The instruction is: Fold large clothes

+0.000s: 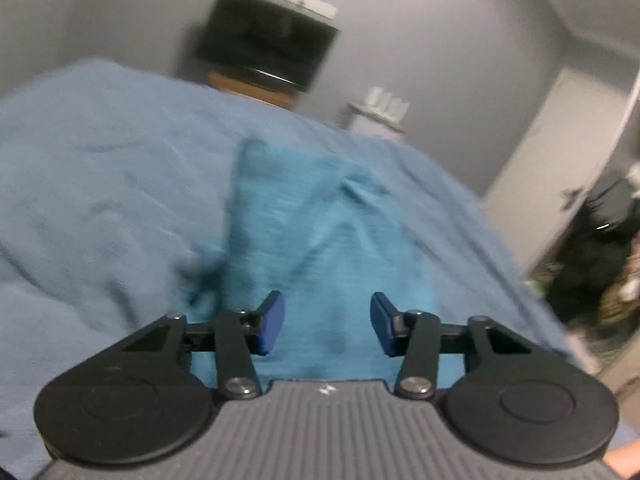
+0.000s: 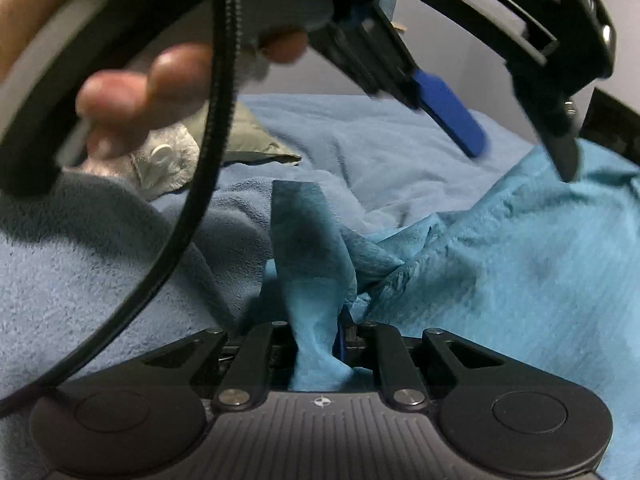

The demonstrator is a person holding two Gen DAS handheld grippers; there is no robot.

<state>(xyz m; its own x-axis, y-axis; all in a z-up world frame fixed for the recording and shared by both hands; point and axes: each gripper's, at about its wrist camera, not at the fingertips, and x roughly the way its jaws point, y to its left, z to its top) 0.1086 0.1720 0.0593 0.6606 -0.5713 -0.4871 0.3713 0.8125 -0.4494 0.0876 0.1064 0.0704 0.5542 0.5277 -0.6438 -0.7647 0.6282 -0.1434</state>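
A teal garment (image 1: 320,224) lies crumpled on a bed with a blue blanket (image 1: 100,184). My left gripper (image 1: 327,326) is open and empty, held just above the near part of the garment. In the right wrist view my right gripper (image 2: 320,344) is shut on a bunched strip of the teal garment (image 2: 312,272), which stands up between the jaws. The rest of the garment (image 2: 520,264) spreads to the right. The left gripper (image 2: 508,132) also shows in the right wrist view, above the cloth, with one blue pad (image 2: 452,112) visible.
The person's hand (image 2: 140,92) and a black cable (image 2: 208,152) cross the upper left of the right wrist view. A grey pillow (image 2: 244,136) and a white object (image 2: 168,160) lie at the bed's far side. A wall TV (image 1: 264,40), a white door (image 1: 560,160) and dark clutter (image 1: 592,248) are beyond the bed.
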